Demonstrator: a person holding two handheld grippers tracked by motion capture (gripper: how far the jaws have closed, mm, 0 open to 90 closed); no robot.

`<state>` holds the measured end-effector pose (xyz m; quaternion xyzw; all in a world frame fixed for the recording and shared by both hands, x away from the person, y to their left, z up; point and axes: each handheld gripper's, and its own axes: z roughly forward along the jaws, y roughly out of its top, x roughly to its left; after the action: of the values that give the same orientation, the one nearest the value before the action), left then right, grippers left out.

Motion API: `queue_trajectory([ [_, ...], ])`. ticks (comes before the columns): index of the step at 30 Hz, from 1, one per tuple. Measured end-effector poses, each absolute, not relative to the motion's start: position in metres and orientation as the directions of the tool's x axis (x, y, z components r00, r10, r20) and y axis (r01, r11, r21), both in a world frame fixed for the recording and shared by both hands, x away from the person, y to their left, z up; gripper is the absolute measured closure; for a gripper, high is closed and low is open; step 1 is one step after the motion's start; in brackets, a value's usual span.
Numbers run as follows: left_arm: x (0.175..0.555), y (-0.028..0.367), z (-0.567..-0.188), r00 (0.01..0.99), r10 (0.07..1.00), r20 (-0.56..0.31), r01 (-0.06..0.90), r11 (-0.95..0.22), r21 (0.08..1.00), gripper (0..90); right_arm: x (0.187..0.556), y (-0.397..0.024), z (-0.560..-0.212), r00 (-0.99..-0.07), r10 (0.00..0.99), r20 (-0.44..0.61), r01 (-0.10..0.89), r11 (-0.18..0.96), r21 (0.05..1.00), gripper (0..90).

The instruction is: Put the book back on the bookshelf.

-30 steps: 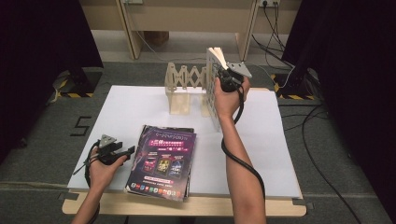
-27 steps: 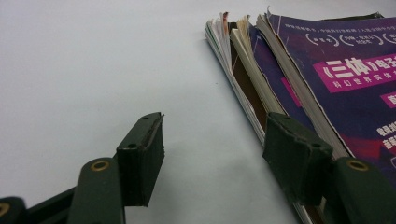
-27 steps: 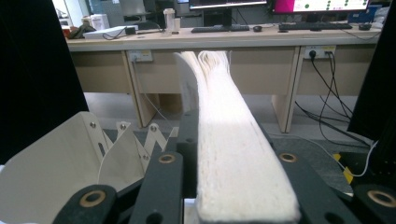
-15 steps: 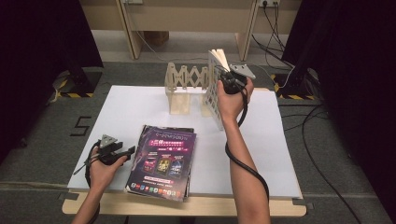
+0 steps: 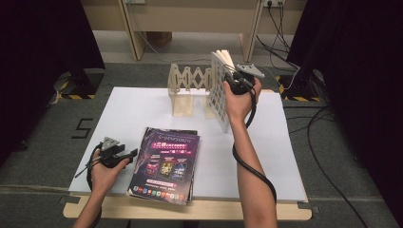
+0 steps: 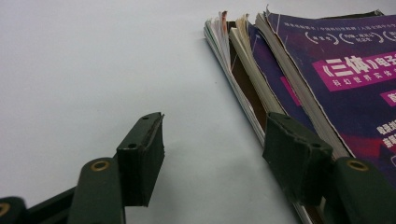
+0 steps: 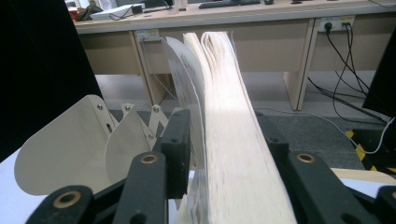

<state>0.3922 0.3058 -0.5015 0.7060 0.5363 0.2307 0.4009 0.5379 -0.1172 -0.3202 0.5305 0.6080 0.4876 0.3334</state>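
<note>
A magazine (image 5: pixel 220 90) stands upright on its edge at the far side of the white bench (image 5: pixel 285 156), against the end of a wooden accordion rack (image 5: pixel 190 88), with the right gripper (image 5: pixel 236 78) straddling its top edge; the jaws have just been opening, and their pads now flank the pages (image 7: pixel 233 140) without clearly pressing. Near the front edge, the left gripper (image 5: pixel 128 154) rests with jaws spread and empty beside a stack of magazines (image 5: pixel 166 164).
</note>
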Motion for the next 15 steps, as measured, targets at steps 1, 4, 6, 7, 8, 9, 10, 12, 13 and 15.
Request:
queue_trajectory([
  [1,0.3922,0.3058,-0.5015,0.318,0.942,-0.104,0.572,-0.104,0.814,37.3,0.5361,-0.1179,-0.3204,-0.214,0.970,0.112,0.320,-0.039,0.947,63.9],
  [4,0.3920,0.3053,-0.5014,0.319,0.943,-0.098,0.572,-0.109,0.813,37.4,0.5327,-0.1186,-0.3200,-0.217,0.970,0.111,0.325,-0.035,0.945,64.4],
  [6,0.3920,0.3052,-0.5015,0.320,0.943,-0.097,0.569,-0.109,0.815,37.4,0.5312,-0.1199,-0.3200,-0.218,0.970,0.105,0.330,-0.028,0.944,65.0],
  [7,0.3919,0.3051,-0.5015,0.320,0.943,-0.096,0.569,-0.110,0.815,37.4,0.5304,-0.1205,-0.3204,-0.219,0.970,0.104,0.336,-0.025,0.941,65.4],
  [8,0.3920,0.3050,-0.5015,0.320,0.942,-0.096,0.569,-0.111,0.815,37.4,0.5298,-0.1209,-0.3210,-0.218,0.970,0.103,0.340,-0.023,0.940,65.7],
  [9,0.3919,0.3049,-0.5014,0.320,0.943,-0.094,0.571,-0.112,0.813,37.4,0.5293,-0.1214,-0.3217,-0.219,0.970,0.101,0.351,-0.018,0.936,66.9],
  [10,0.3920,0.3049,-0.5014,0.320,0.943,-0.093,0.571,-0.114,0.813,37.4,0.5294,-0.1221,-0.3232,-0.224,0.970,0.095,0.365,-0.007,0.931,68.1],
  [12,0.3920,0.3048,-0.5014,0.321,0.943,-0.092,0.571,-0.115,0.813,37.4,0.5302,-0.1228,-0.3251,-0.223,0.971,0.090,0.378,0.001,0.926,69.5],
  [13,0.3920,0.3049,-0.5014,0.321,0.943,-0.092,0.571,-0.114,0.813,37.4,0.5311,-0.1232,-0.3259,-0.224,0.971,0.088,0.382,0.004,0.924,70.0],
  [15,0.3919,0.3053,-0.5013,0.318,0.943,-0.095,0.572,-0.111,0.813,37.4,0.5320,-0.1233,-0.3260,-0.220,0.971,0.090,0.386,0.002,0.922,70.1],
])
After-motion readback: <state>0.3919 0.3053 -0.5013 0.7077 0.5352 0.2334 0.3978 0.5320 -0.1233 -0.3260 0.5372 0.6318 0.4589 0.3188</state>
